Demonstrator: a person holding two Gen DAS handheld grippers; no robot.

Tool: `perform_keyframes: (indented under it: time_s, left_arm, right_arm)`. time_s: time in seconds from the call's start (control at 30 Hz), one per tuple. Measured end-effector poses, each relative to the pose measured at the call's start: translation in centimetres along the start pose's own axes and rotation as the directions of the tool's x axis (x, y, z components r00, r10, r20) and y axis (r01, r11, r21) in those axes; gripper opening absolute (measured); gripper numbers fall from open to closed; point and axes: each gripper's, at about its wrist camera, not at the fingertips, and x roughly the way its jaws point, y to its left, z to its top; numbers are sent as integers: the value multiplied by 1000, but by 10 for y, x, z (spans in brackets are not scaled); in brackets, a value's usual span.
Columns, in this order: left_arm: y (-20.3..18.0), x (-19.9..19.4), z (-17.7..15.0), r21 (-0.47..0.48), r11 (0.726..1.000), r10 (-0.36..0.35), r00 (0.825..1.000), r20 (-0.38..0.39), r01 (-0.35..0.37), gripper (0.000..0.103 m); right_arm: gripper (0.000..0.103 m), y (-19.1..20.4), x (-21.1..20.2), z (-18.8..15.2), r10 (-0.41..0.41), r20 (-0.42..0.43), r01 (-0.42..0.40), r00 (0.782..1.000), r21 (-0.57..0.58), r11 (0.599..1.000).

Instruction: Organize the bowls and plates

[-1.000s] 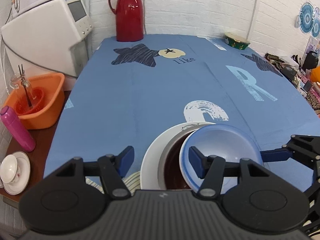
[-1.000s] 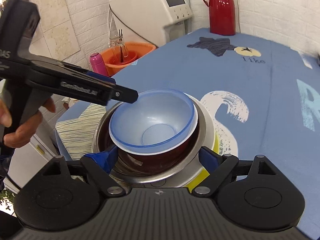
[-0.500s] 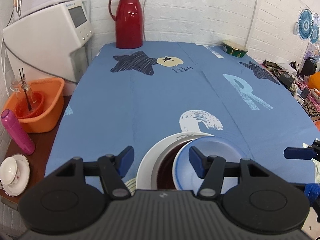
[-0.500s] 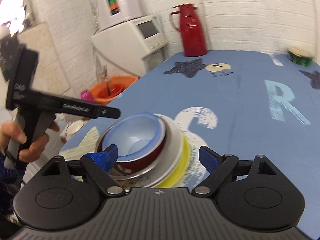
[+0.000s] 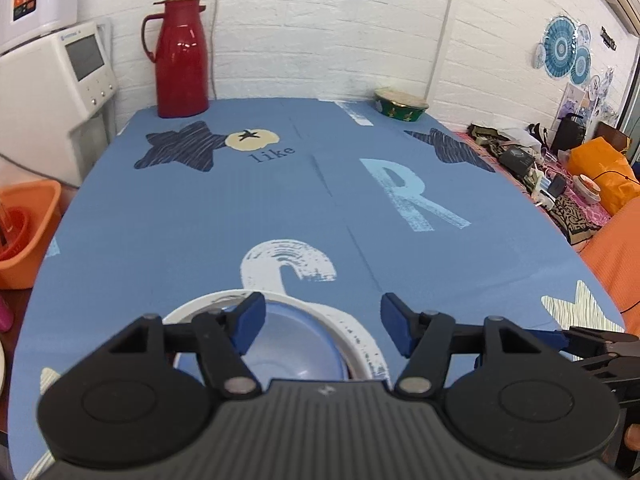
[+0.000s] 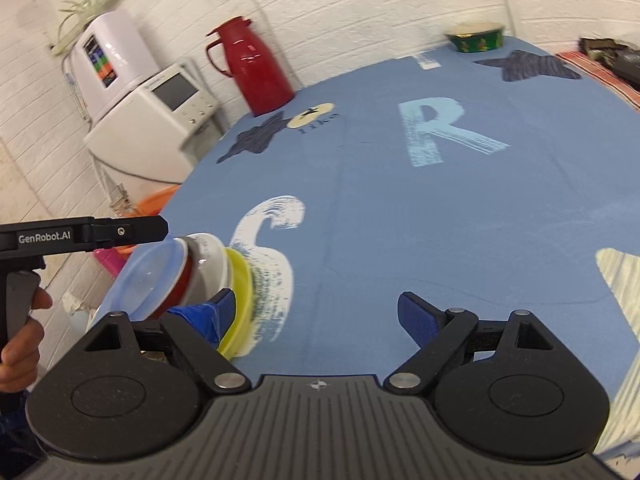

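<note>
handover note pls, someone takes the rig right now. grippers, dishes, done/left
Left gripper: jaws open, empty, over the stack.
Right gripper: jaws open, empty, just right of the stack.
Dishes: one nested stack at the near table edge: blue bowl on top, in a red bowl, in a white bowl, on a yellow plate.
Done: these four are stacked.
Left: green bowl sits alone at the far edge, possibly next. Red thermos is not part of the job.
</note>
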Motion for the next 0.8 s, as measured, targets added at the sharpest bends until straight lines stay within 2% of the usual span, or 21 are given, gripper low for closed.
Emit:
perform_keyframes:
  time_s: [0.2,0.3,0.37,0.47,0.63,0.8]
  left_arm:
    - [-46,5,-11,35,999,-15,999,41,14,65]
    - [-60,3,-23,36,999,-29,999,22,29,66]
    - [-65,0,-34,27,999,-39,999,5,39,66]
    - [-78,-7,-56,64,998,-10,1000,-16,11,66]
    - [-87,-21,-104,118,992,48,999,-24,-44,66]
    - [-76,-33,-144,85,992,94,995,-33,-91,66]
  right_arm:
    - [75,-12,-17,-4,-102,30,100,994,48,994]
    - [75,-17,-24,-7,-148,12,146,989,105,984]
    - [75,-20,-30,-10,-146,8,143,989,149,978]
    - [75,-16,-41,-19,-133,43,123,990,172,977]
    - [75,5,-47,-42,-181,75,171,981,122,978]
    - [75,21,-44,-68,-178,74,172,981,77,982]
